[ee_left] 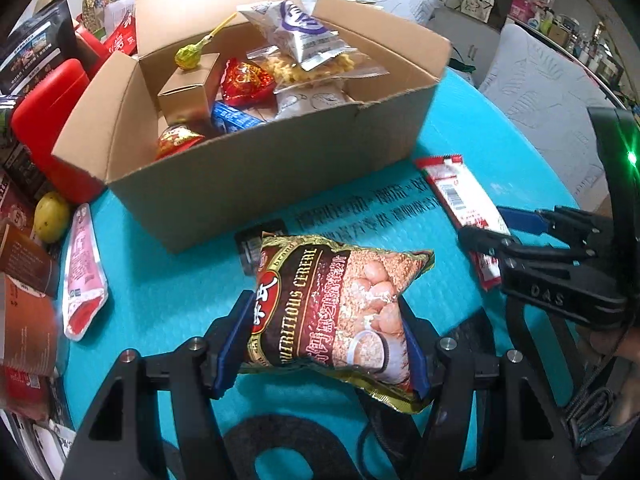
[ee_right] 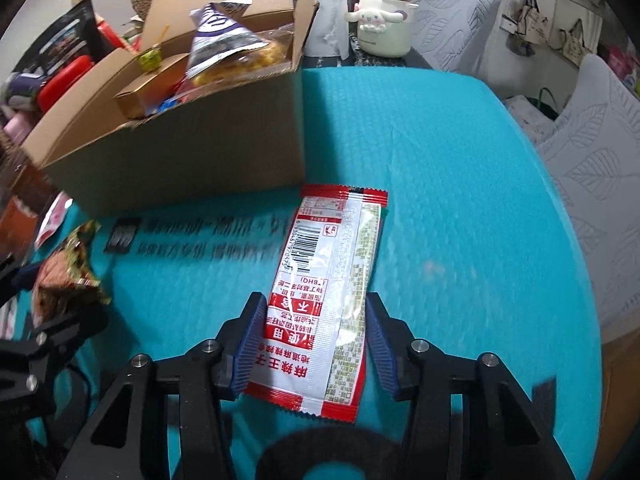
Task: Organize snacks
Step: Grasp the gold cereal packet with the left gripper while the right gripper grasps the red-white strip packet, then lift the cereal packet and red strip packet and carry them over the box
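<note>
- My left gripper [ee_left: 324, 344] is clamped on a brown cereal packet [ee_left: 340, 304], blue pads pressed into both of its sides, the bag held above the teal mat [ee_left: 180, 300].
- At 12 o'clock of that packet stands the open cardboard box [ee_left: 260, 176], already holding a lollipop [ee_left: 190, 56], a small gold carton [ee_left: 188, 92], a red wrapped sweet [ee_left: 246, 84] and a silver-and-purple pouch [ee_left: 300, 34].
- My right gripper [ee_right: 316, 340] straddles the near end of a red-and-white sachet [ee_right: 324, 300] lying flat on the mat; its left pad touches the sachet's edge, while the right pad sits just off the other edge, so I cannot tell whether it grips.
- The box lies at 10 o'clock of the sachet in the right wrist view.
- A pink pouch [ee_left: 82, 272] rests on the mat at 9 o'clock of the cereal packet.
- A cream cartoon jug [ee_right: 384, 12] stands beyond the mat, at 12 o'clock.
</note>
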